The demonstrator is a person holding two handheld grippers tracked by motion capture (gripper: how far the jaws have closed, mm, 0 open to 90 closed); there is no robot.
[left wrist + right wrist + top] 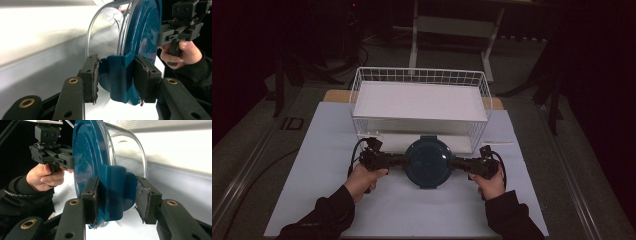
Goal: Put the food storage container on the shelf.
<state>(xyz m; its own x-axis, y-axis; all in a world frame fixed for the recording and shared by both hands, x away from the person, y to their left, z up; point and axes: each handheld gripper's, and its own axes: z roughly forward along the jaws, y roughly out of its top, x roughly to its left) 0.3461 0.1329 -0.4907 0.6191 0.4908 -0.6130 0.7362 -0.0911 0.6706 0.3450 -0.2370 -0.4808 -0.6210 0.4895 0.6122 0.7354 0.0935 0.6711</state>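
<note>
A round clear container with a dark teal lid (427, 161) sits in front of the basket, between my two grippers. My left gripper (399, 161) has it from the left, with the jaws closed over a teal side latch (117, 77), one pad (91, 76) against each face. From the right, my right gripper (455, 162) is clamped on the opposite latch (113, 195) in the same way. In the left gripper view (117, 80) and the right gripper view (116, 200) the clear bowl (130, 150) curves away behind the lid. Whether the container rests on the mat or hangs just above it I cannot tell.
A white wire basket (422, 71) with a white board inside stands right behind the container. A pale mat (322, 190) covers the table, with bare room at the front and on both sides. A hand (362, 180) and dark sleeve hold each gripper. Beyond the table are dark floor and a frame.
</note>
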